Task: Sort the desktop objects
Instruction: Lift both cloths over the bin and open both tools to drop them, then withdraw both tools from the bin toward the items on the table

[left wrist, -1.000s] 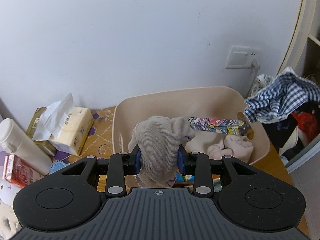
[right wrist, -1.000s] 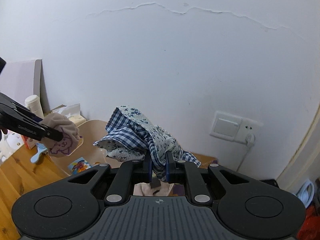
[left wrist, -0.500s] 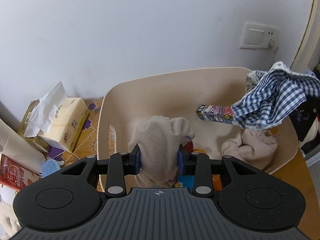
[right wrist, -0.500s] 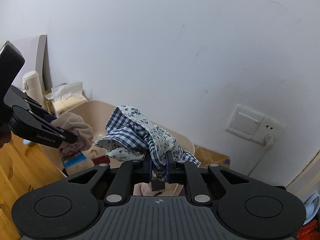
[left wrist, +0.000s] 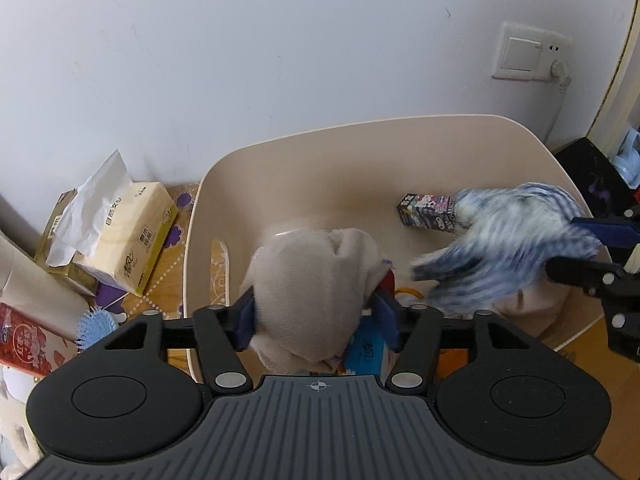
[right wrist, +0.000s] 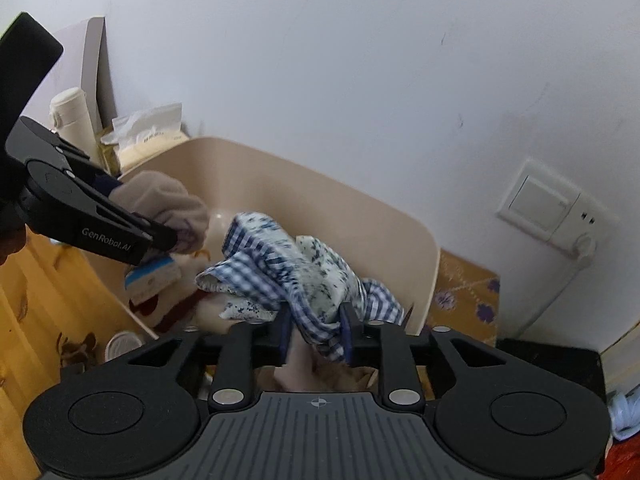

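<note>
Change: both grippers now sit lower over the beige bin (left wrist: 256,168) than a second ago, and both sets of jaws are opening.
Left gripper (left wrist: 316,316): spread wide; the beige sock (left wrist: 316,276) is still between the pads at lower centre, no longer squeezed.
Right gripper (right wrist: 316,332): parting around the blue checked cloth (right wrist: 296,276), which blurs as it slips, above the bin's right side.
Meaning: likely both items are being dropped in, finishing this sorting step.
Writing: "GenRobot.AI" on the left gripper's finger (right wrist: 106,238), left of frame; Chinese print on the tissue pack (left wrist: 136,236), not legible to me.
</note>
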Motion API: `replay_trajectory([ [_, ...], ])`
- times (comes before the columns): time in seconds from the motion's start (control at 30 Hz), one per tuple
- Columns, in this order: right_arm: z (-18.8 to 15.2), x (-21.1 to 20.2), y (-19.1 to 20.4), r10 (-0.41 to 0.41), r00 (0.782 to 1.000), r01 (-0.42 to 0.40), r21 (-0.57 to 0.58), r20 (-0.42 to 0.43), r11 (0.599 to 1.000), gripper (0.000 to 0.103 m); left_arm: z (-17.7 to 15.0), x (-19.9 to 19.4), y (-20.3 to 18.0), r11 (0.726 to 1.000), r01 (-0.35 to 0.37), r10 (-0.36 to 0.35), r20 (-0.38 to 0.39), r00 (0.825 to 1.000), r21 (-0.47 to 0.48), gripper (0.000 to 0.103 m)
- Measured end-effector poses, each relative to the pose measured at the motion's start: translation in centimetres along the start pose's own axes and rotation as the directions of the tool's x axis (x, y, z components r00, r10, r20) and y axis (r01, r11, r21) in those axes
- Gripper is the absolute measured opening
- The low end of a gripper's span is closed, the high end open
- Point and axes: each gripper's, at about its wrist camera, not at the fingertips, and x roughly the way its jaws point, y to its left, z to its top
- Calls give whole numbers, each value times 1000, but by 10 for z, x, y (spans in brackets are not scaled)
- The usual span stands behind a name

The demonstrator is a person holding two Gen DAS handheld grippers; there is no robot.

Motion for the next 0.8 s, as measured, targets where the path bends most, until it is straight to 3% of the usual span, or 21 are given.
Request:
replay_trajectory([
  [0.07,-2,0,0,11,1000,-10,16,-10,1000,45,-1,0,0,1000,-7,7,-2,1000,-3,74],
  [0.1,-2,1,-1,22,1000,-21,37,-22,999,57,-1,0,-1,1000,-12,12,-5,1000,-5,77],
  [0.2,-5,0,-7,52,998,-47,121,-31,992,69,-4,1,0,1000,-26,26,-10,1000,-11,78],
  [0.4,-9,-6,-7,40,998,-32,163,-45,986,89,-8,-3,2,1000,-12,12,-8,1000,-22,79],
  [0.8,-10,-41,-3,-37,999,30,225,28,974,93,-13,-43,8,1000,1,1,73,997,-19,80],
])
